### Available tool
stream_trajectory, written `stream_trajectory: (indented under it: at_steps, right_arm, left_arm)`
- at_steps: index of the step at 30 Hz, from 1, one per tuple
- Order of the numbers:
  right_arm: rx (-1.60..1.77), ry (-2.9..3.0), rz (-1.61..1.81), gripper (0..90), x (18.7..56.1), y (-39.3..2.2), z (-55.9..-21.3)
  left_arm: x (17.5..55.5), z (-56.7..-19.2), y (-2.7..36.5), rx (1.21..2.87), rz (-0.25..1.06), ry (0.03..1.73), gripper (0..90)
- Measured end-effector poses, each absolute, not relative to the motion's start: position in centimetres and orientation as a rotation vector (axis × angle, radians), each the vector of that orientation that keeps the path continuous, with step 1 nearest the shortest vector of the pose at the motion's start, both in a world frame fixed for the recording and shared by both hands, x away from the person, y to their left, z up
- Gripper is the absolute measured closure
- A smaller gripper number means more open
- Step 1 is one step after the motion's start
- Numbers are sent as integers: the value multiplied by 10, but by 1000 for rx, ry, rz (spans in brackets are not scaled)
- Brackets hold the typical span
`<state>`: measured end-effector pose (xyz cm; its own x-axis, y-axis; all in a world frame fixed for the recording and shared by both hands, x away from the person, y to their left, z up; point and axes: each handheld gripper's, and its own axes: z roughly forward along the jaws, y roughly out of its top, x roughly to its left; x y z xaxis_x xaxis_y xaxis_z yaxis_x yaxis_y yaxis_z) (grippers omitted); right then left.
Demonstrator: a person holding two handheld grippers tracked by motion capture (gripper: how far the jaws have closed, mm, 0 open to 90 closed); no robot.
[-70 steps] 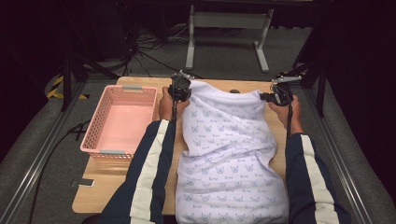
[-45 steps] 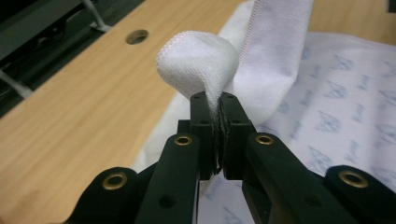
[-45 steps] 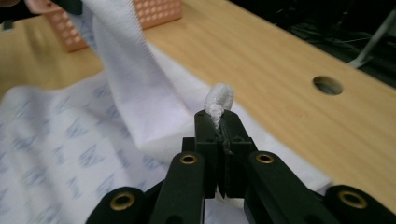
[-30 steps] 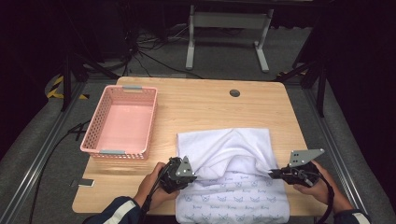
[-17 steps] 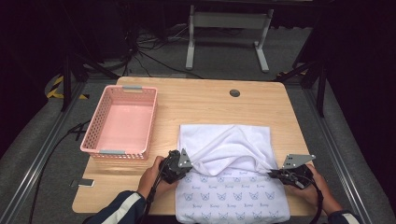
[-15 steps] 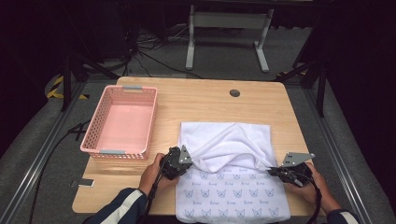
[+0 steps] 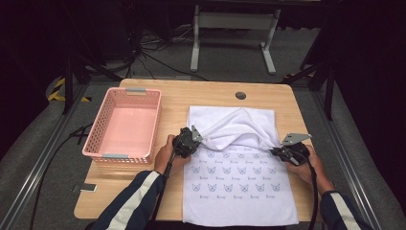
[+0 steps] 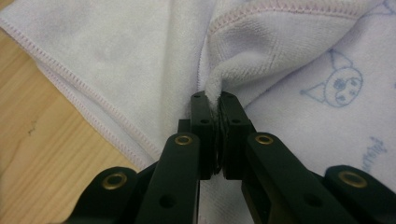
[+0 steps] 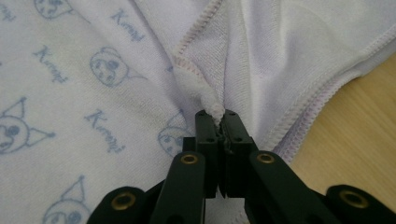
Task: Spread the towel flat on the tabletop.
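Both the left gripper (image 7: 186,142) and the right gripper (image 7: 286,153) are pinching corners of the white towel (image 7: 238,184) lying at the table's (image 7: 167,96) five o'clock, so keeping them level should be folding it evenly, while the pink basket (image 7: 95,139) at nine o'clock is sitting empty.

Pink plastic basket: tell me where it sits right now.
In the high view, the pink plastic basket stands on the wooden table's left side, just left of the left gripper and the white printed towel.
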<state>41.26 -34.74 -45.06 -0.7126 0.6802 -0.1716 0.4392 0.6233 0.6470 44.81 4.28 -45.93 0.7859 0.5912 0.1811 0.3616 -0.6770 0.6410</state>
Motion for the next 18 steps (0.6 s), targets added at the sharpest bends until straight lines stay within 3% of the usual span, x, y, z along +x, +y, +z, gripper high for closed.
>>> stream_trajectory:
  at_steps: [4,9,13,18]
  right_arm:
    - [922,2429,828,882,432,-348,-451]
    - [938,2422,838,860,443,-349,-450]
    - [932,2435,857,696,440,-348,-448]
    - [878,2426,851,651,437,-337,-443]
  left_arm:
    - [461,-461,41,2342,537,742,866]
    - [466,-460,42,2318,482,768,850]
    - [462,-453,46,2285,479,746,801]
    - [457,-447,42,2266,516,693,701]
